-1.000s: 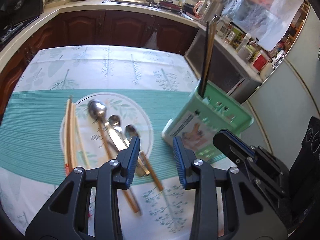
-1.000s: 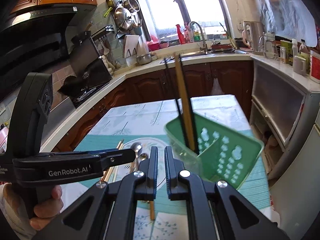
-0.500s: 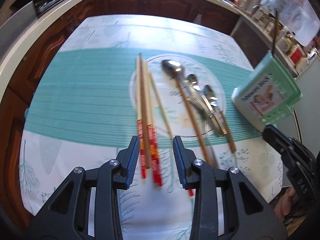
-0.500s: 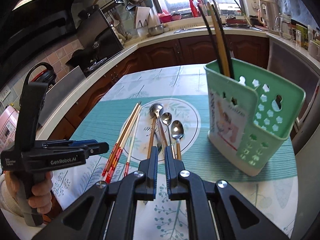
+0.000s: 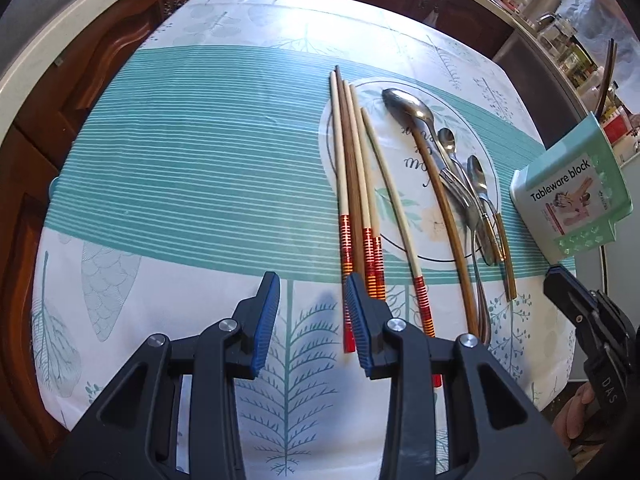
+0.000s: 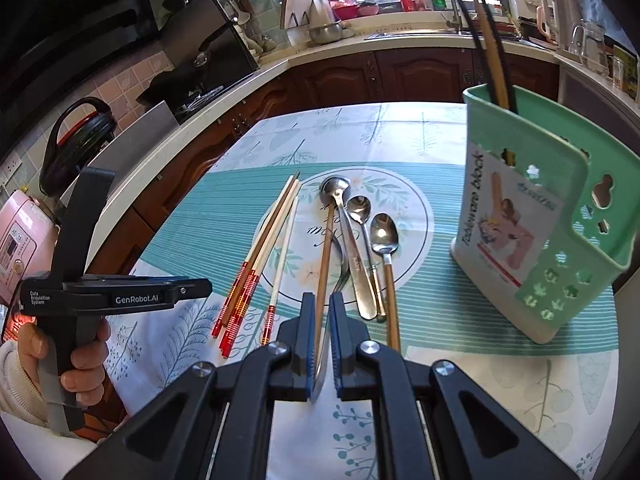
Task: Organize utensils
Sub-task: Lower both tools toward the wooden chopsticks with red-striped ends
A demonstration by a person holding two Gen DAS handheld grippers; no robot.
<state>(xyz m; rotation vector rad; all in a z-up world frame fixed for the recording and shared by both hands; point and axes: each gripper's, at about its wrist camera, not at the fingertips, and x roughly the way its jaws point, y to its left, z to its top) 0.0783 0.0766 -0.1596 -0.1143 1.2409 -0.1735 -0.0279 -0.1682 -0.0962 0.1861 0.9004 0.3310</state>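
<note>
Four pale chopsticks point(image 5: 347, 184) with red-banded ends and one dark brown chopstick point(image 5: 351, 176) lie side by side near the middle of the table point(image 5: 180, 184), their tips pointing toward the far edge. Just beside them on the right lie three spoons: a long wooden-handled spoon point(image 5: 424, 136), a small steel spoon point(image 6: 360, 216) and a second wooden-handled spoon point(image 6: 385, 240). A fork point(image 5: 460, 196) lies among the spoon handles, partly covered by them.

The green utensil holder point(image 6: 560, 216), labelled "Tableware block", stands upright near the right edge of the table, well apart from the chopsticks. At least three long utensils point(image 6: 490, 48) stand in its far compartment; an exact count cannot be made.

The left gripper point(image 5: 312, 320) is spread wide, holding nothing, above the near edge of the table. Its right-hand finger overlaps the red-banded chopstick ends in view.

The right gripper point(image 6: 322, 340) is nearly closed, a narrow gap remaining. A handle shows through that gap; whether it is gripped cannot be told.

A kitchen counter point(image 6: 420, 42) with a sink runs beyond the far edge.
</note>
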